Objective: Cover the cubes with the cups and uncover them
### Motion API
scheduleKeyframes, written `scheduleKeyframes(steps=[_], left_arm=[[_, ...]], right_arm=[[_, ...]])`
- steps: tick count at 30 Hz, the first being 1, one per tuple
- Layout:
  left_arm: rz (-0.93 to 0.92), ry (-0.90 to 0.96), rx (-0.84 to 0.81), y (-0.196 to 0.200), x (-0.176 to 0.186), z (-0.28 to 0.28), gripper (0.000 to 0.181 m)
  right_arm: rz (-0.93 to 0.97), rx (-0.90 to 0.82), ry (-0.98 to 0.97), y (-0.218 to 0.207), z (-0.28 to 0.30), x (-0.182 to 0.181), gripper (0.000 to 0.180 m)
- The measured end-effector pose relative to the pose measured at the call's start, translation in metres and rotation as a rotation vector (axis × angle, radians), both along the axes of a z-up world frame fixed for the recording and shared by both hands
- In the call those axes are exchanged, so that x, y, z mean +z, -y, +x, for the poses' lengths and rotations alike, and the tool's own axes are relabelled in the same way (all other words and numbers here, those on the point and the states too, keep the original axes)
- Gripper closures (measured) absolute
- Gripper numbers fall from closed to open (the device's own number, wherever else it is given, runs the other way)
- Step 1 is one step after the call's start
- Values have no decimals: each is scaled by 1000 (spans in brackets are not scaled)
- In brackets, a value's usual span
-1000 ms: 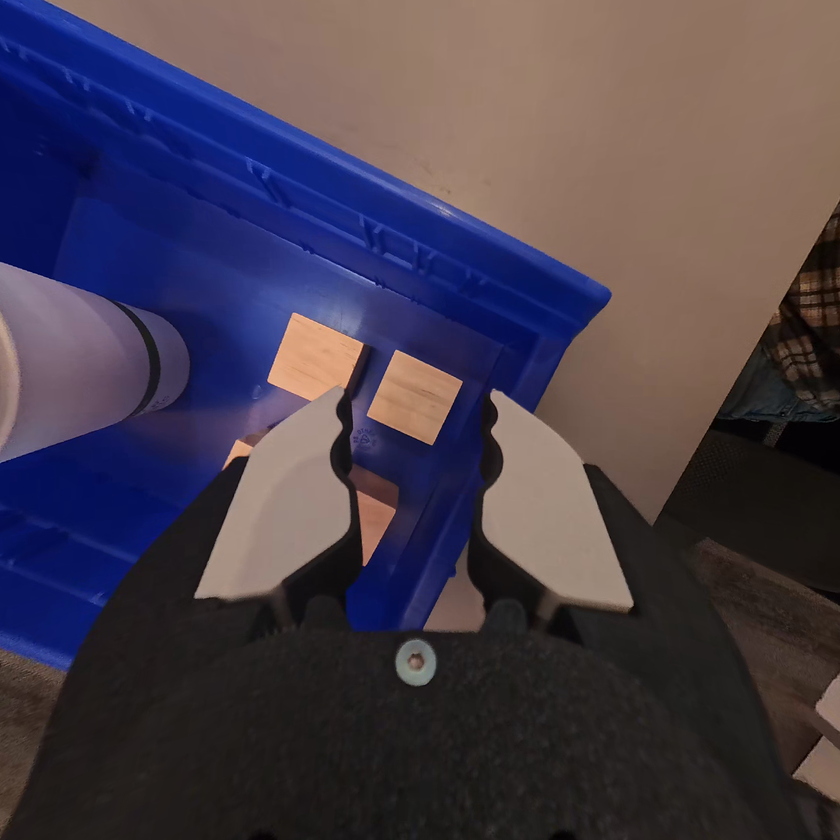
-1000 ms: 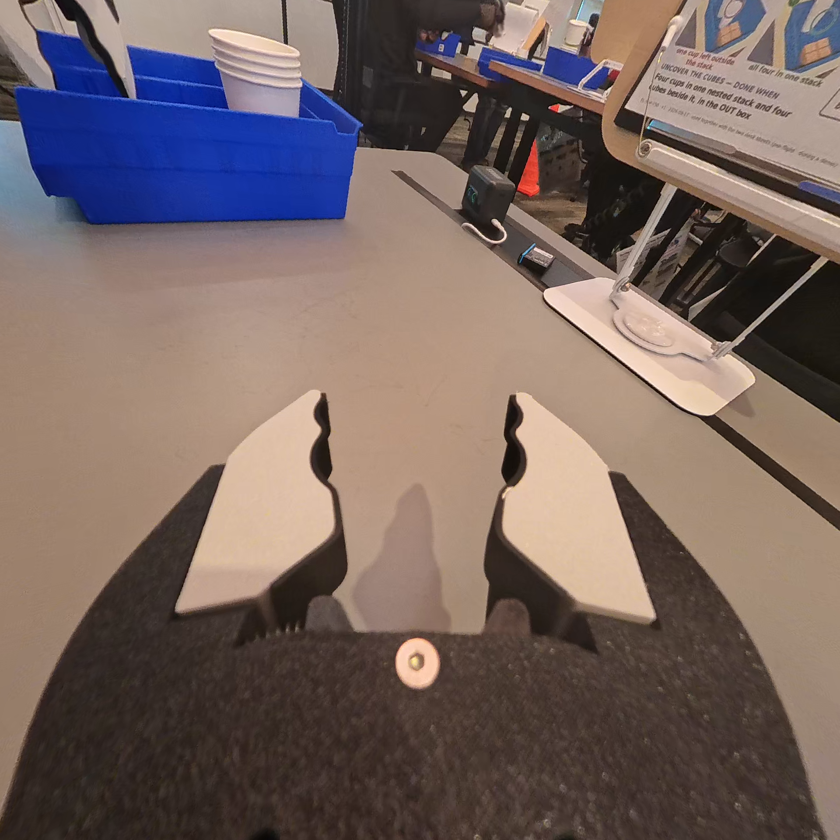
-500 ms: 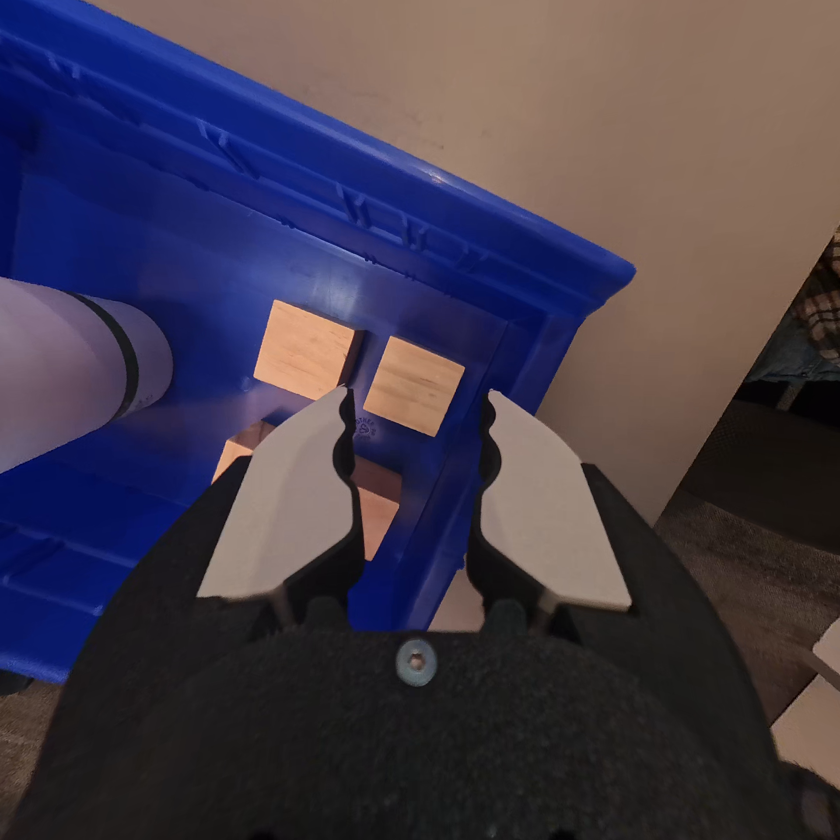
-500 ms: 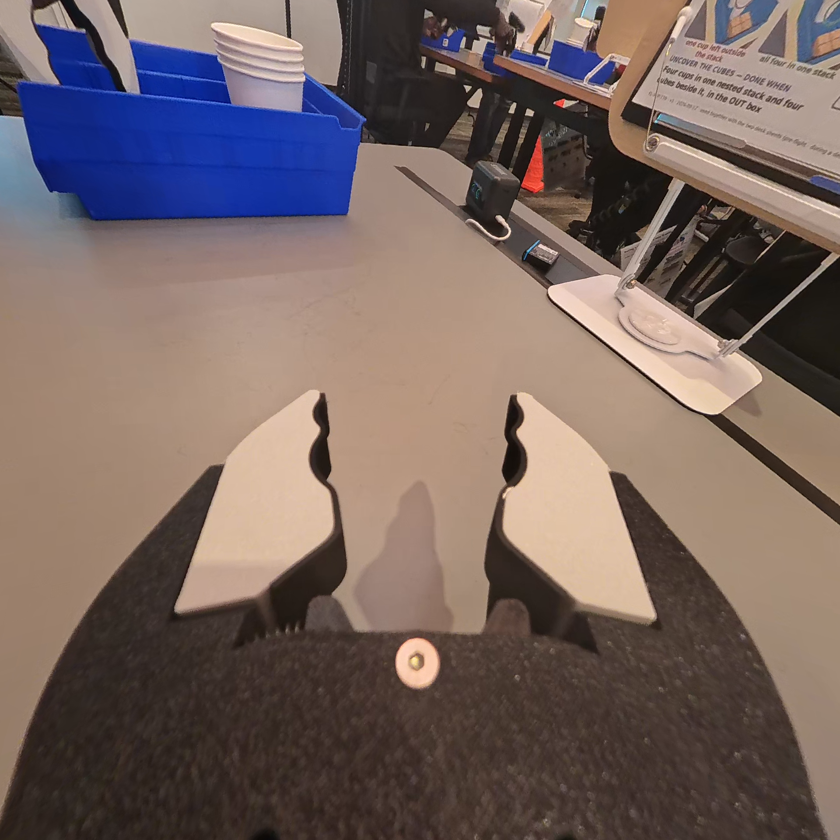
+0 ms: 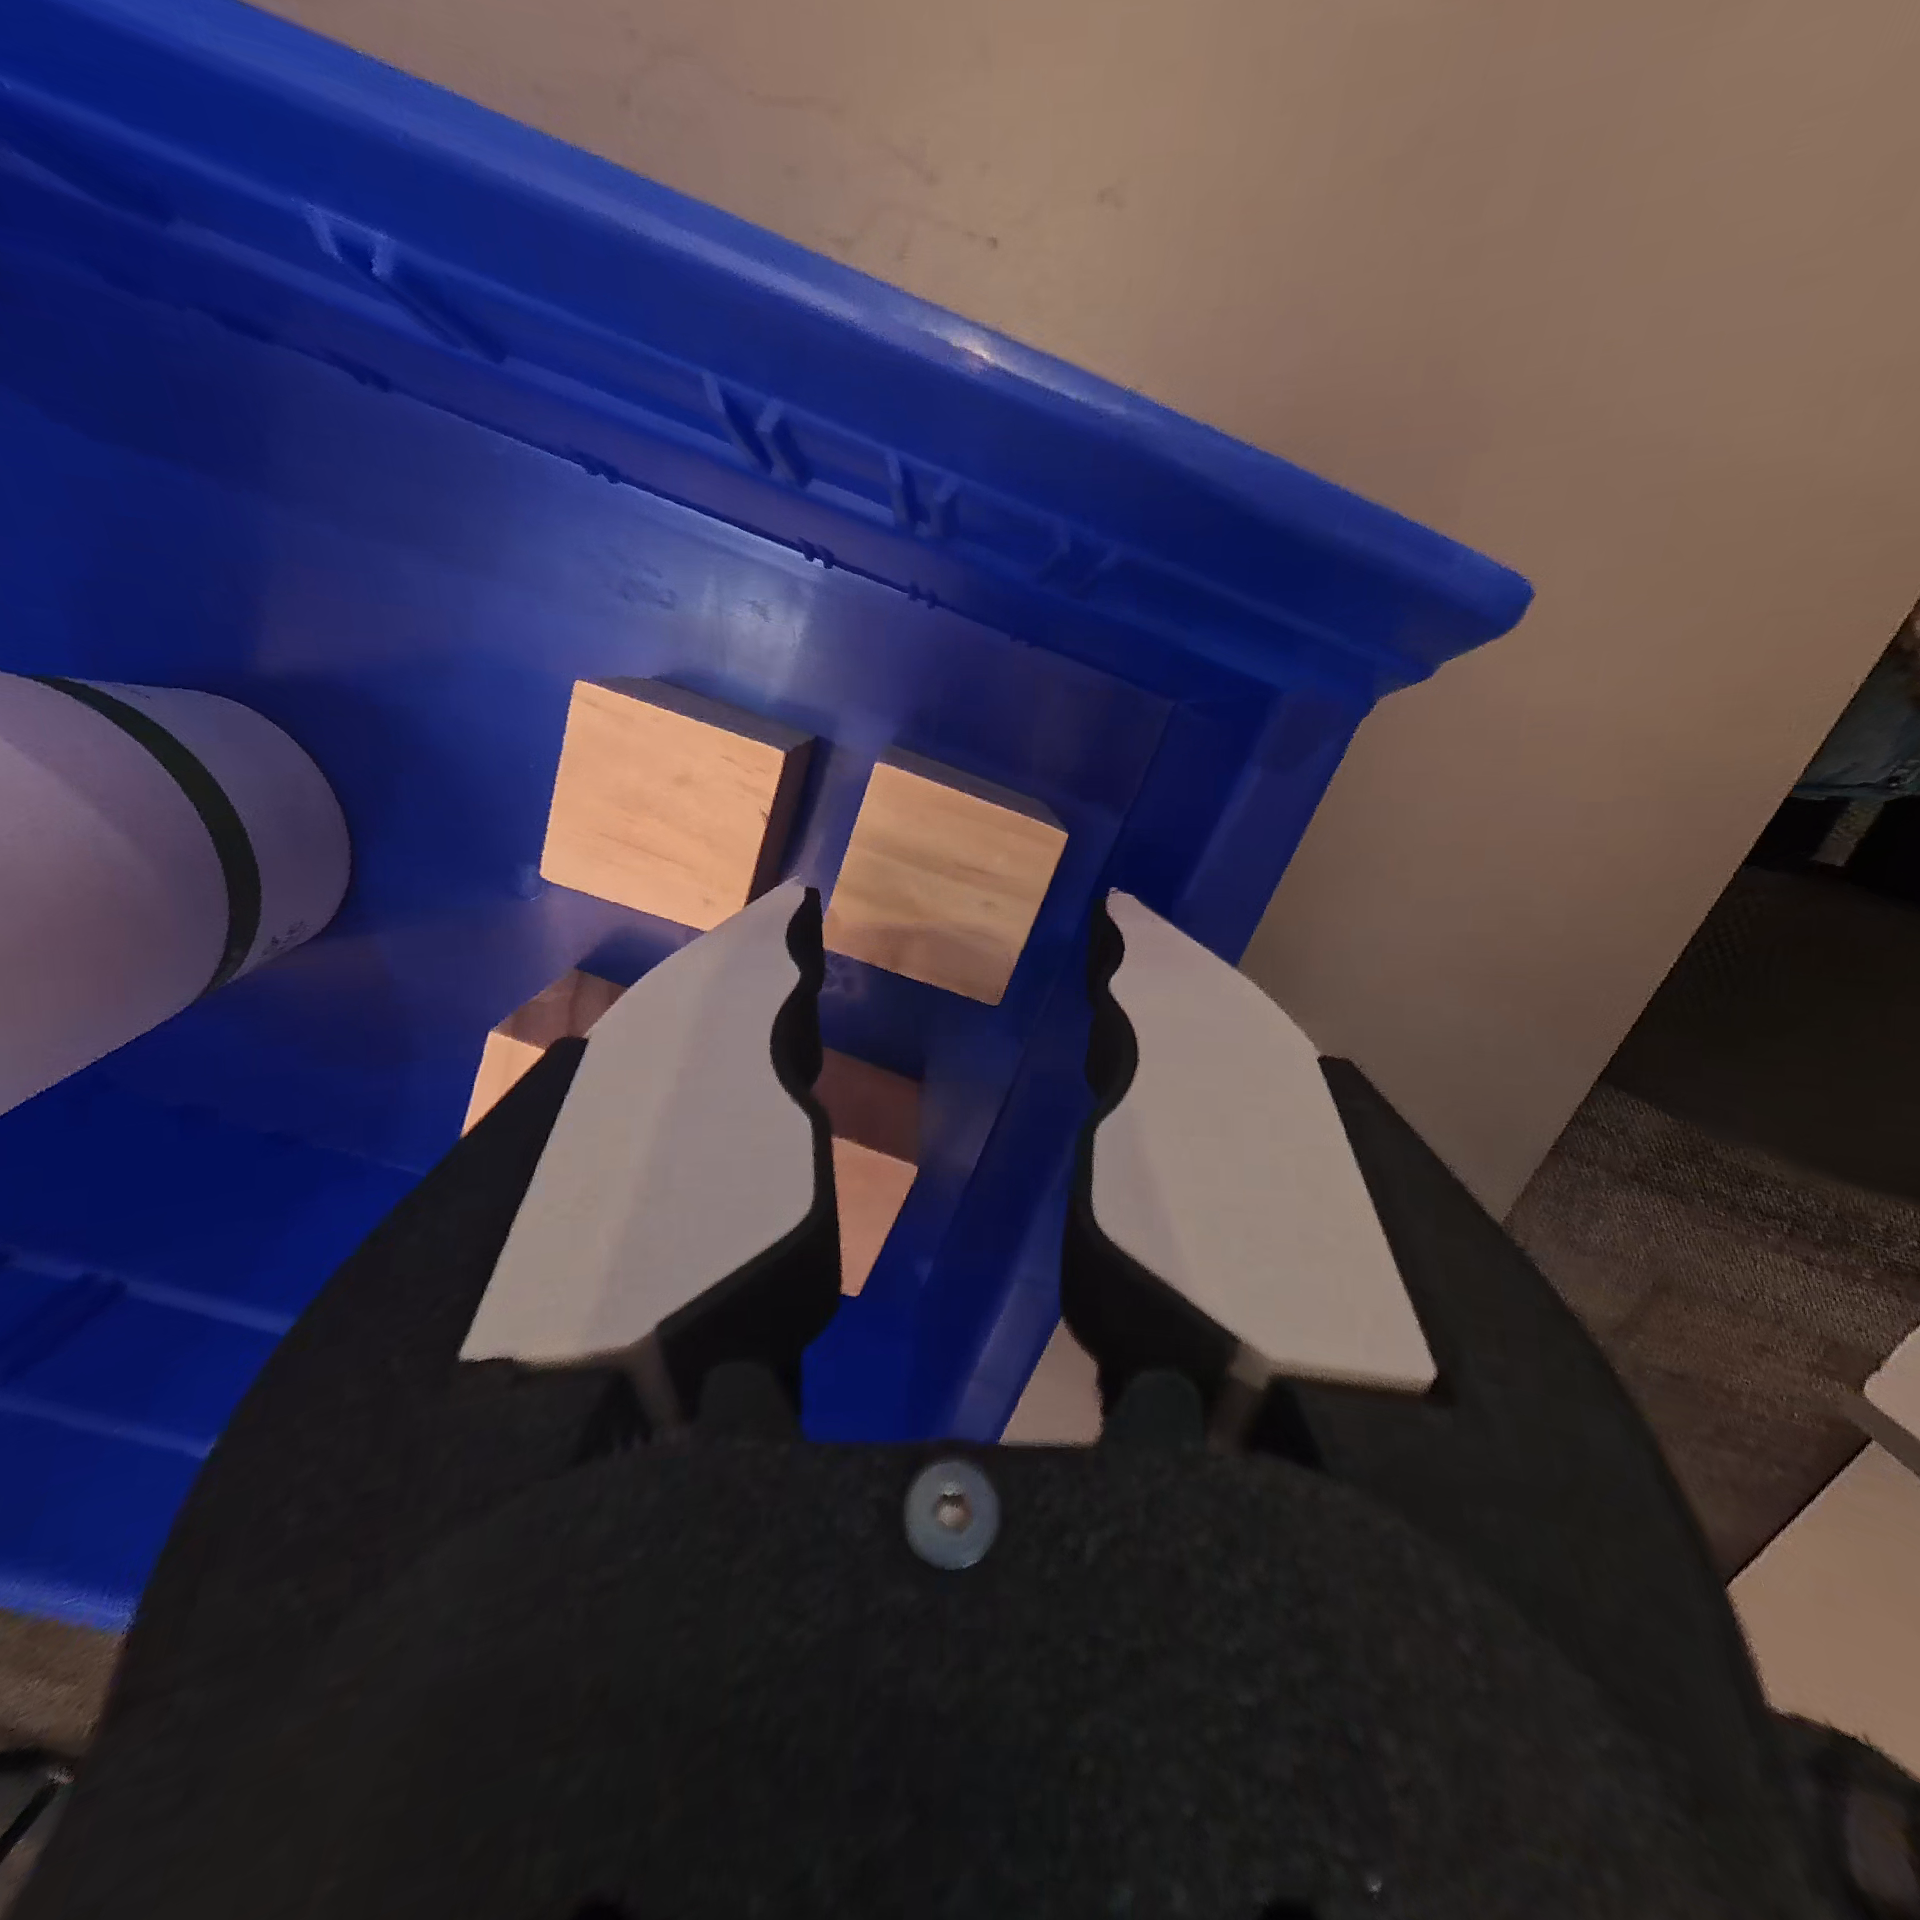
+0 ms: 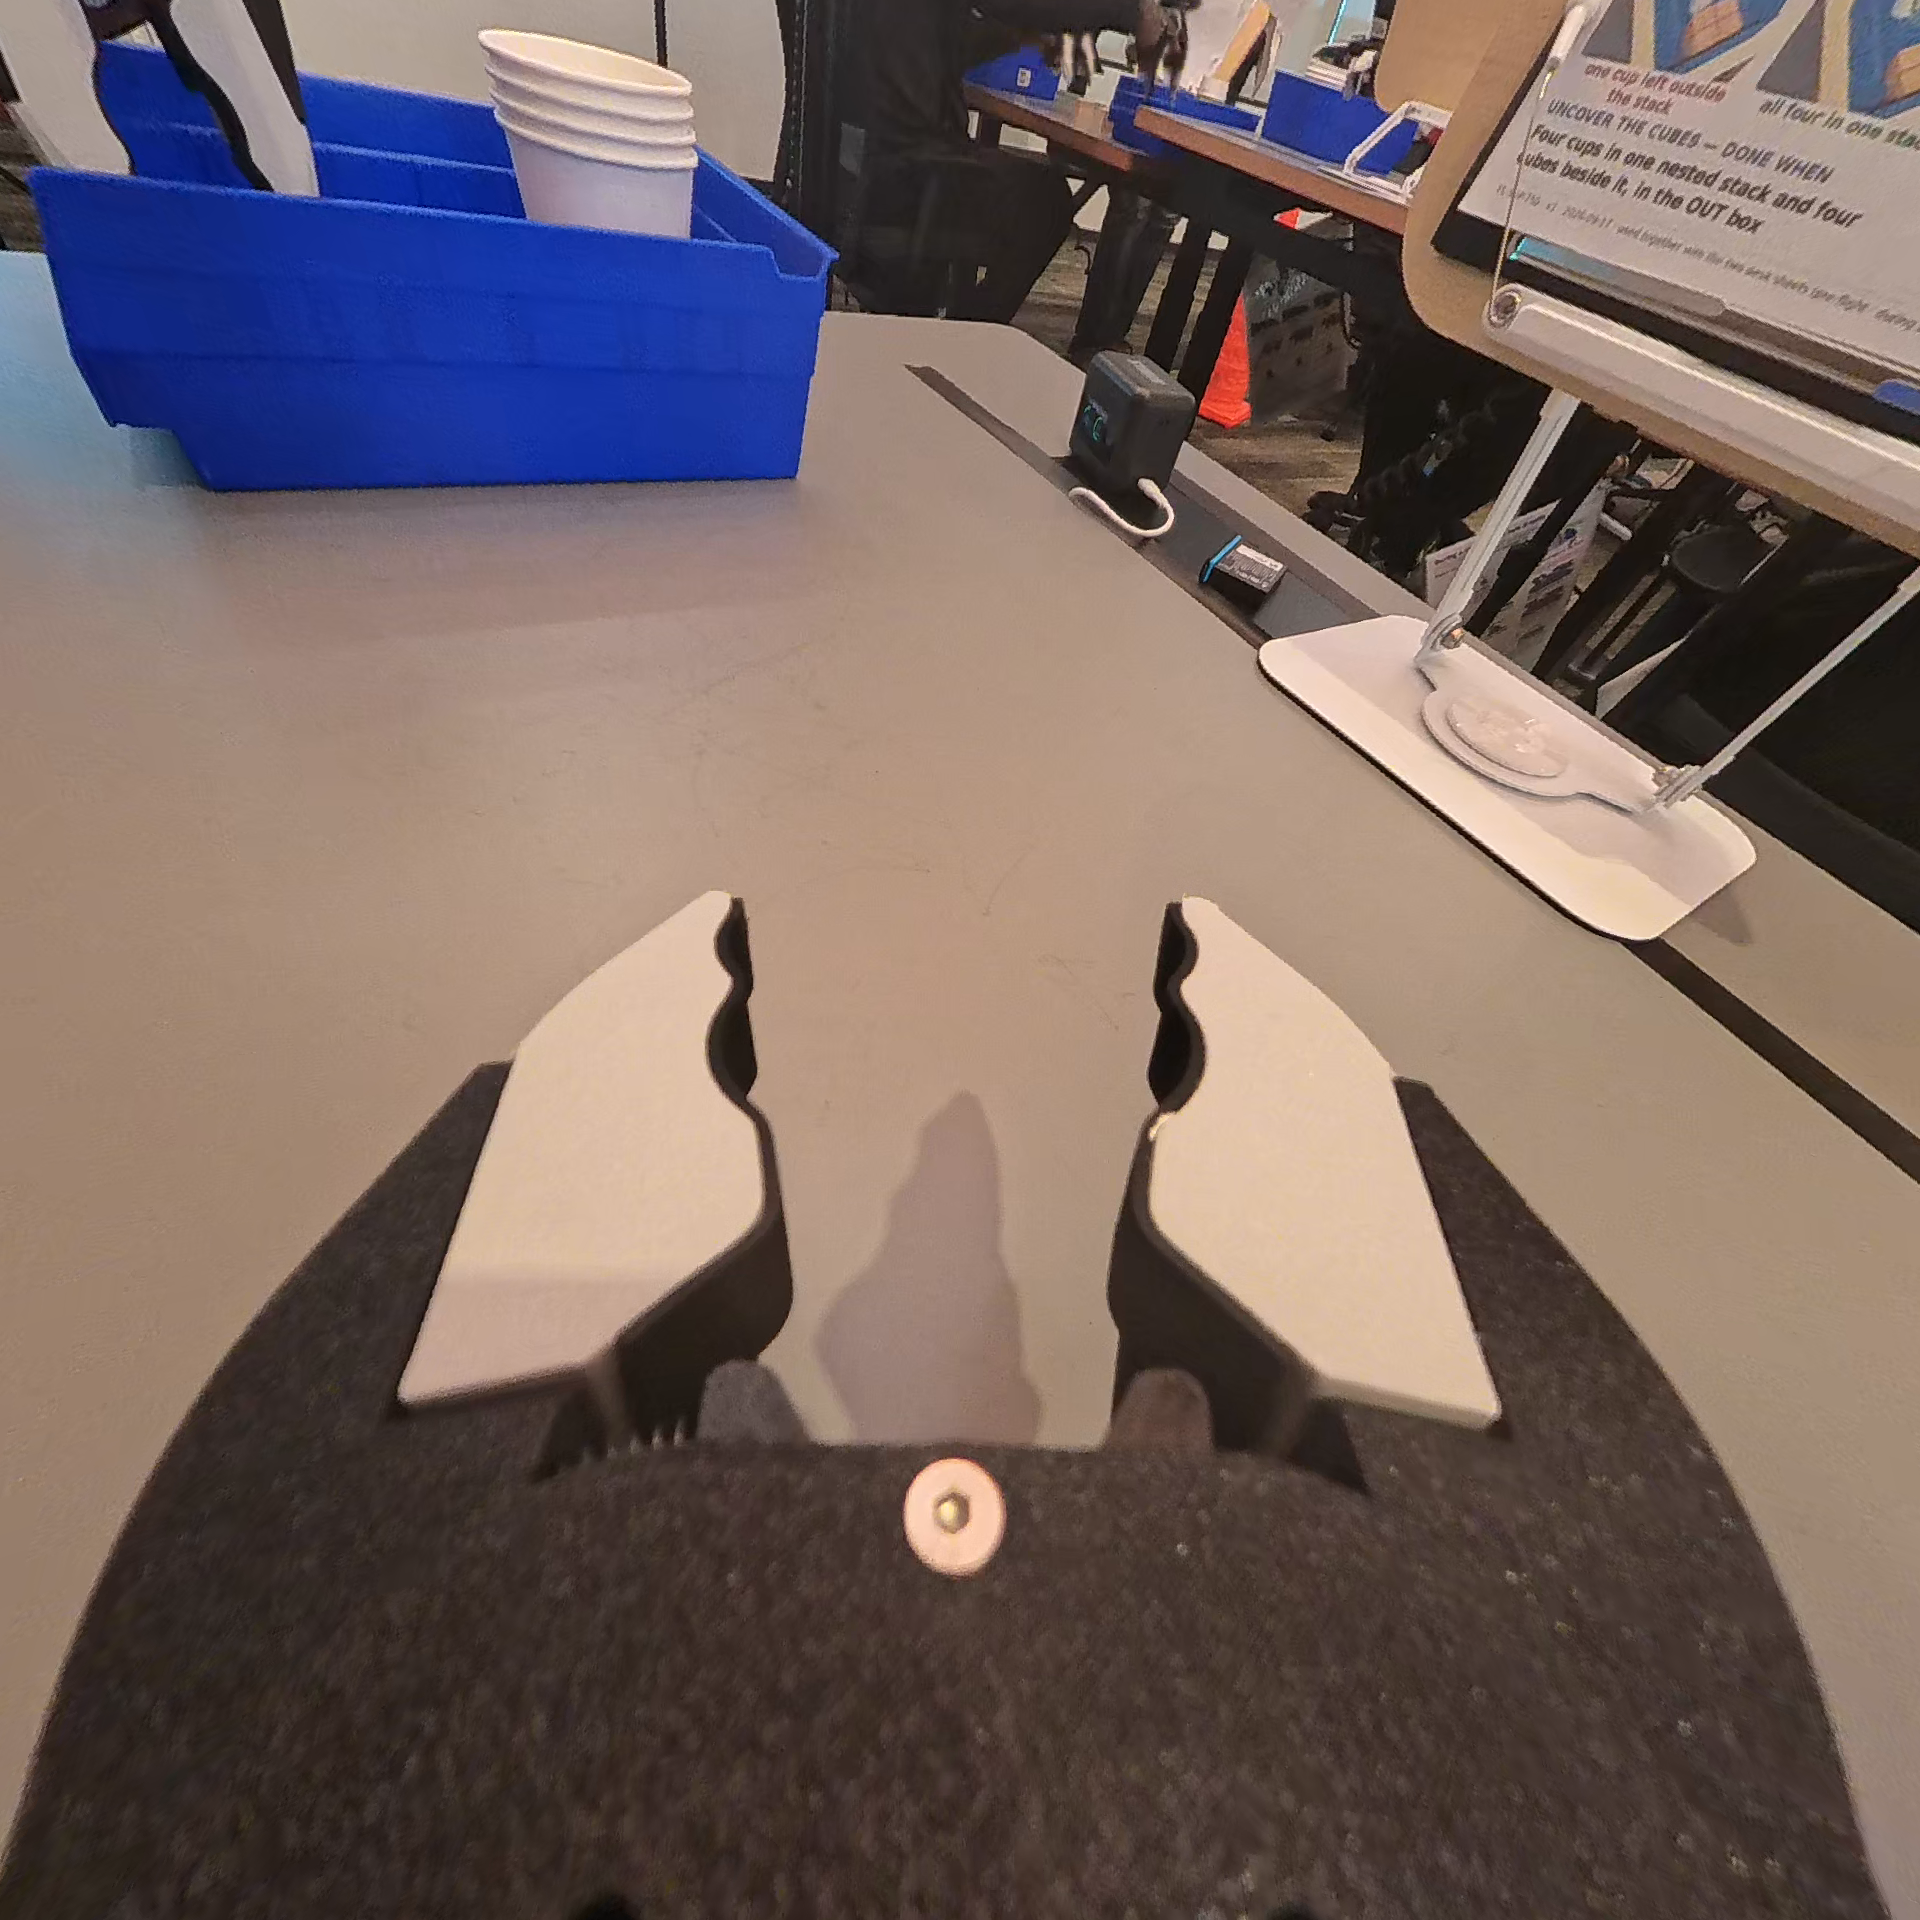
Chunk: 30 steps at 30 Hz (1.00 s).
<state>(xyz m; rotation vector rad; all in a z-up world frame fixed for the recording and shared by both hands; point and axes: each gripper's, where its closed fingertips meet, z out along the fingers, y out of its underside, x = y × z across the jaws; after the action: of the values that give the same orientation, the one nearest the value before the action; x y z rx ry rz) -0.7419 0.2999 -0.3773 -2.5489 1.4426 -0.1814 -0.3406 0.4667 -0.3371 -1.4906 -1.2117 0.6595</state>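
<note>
L gripper (image 5: 951,914): fingers apart, empty, over four pale square wooden cubes (image 5: 670,805) at 12 o'clock, in the corner of a blue plastic bin (image 5: 1039,436). Cubes look light, stiff, smooth: pinch flat sides. Stacked white paper cups (image 6: 597,135), 10 o'clock, thin, crushable: grip gently. R gripper (image 6: 954,914): apart, empty, over grey table (image 6: 520,727).
</note>
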Motion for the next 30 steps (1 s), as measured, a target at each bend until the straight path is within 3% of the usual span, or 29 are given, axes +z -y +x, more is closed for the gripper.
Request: scheduleKeyframes(steps=[30], left_arm=[[-55, -94, -49, -2, -23, -4, 131]], right_arm=[[-10, 3, 9, -1, -1, -4, 104]])
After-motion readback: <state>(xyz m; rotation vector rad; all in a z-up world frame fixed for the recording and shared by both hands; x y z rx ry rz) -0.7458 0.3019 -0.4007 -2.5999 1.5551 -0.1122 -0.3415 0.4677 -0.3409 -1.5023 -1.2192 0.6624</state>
